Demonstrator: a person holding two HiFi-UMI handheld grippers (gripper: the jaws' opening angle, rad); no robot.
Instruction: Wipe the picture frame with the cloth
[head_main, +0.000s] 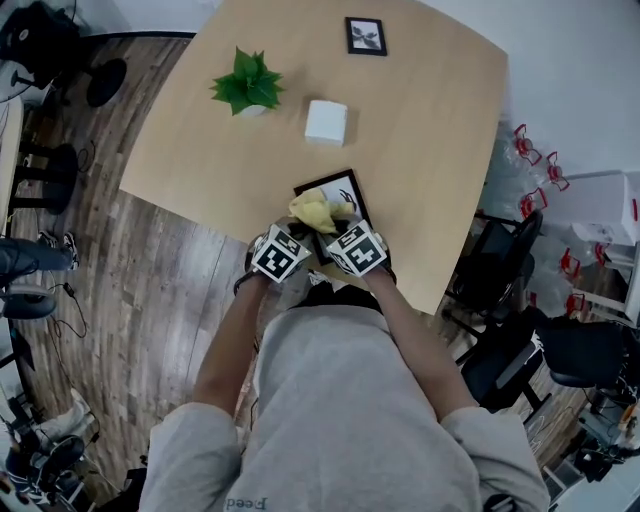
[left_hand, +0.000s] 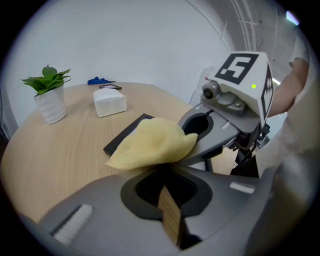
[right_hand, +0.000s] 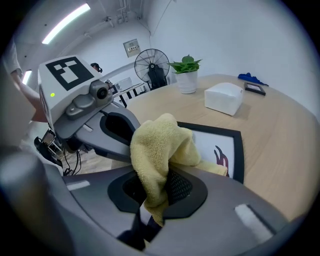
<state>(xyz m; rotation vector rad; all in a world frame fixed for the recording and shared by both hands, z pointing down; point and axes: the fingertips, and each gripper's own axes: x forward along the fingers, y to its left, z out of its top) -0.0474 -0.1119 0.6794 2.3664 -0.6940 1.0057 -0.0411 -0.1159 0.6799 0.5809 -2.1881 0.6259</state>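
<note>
Picture frame (head_main: 338, 188) lies flat and face up at the near edge of the tabletop (head_main: 420, 120), right in front of the person. Its long axis runs away from that edge toward the far side. And the cloth (right_hand: 161, 142), yellow and bunched, sits on the near part of the frame, leaving the white picture and its black border bare beyond it.

Now the right gripper (right_hand: 152, 200): its jaws are pinched on the cloth, with a tail of it hanging down through them. From those jaws the bare part of the frame lies straight ahead and a touch to the right, so the wipe looks like a push forward along the long axis, away from the near edge.

The left gripper (left_hand: 167, 200) is just beside it, at the frame's near left corner. Its jaws are drawn narrow, with a thin tan strip showing in the slit. Whether that strip is gripped or only seen through the gap, I cannot tell. So the right is the working hand here, being the one with the cloth.
</note>
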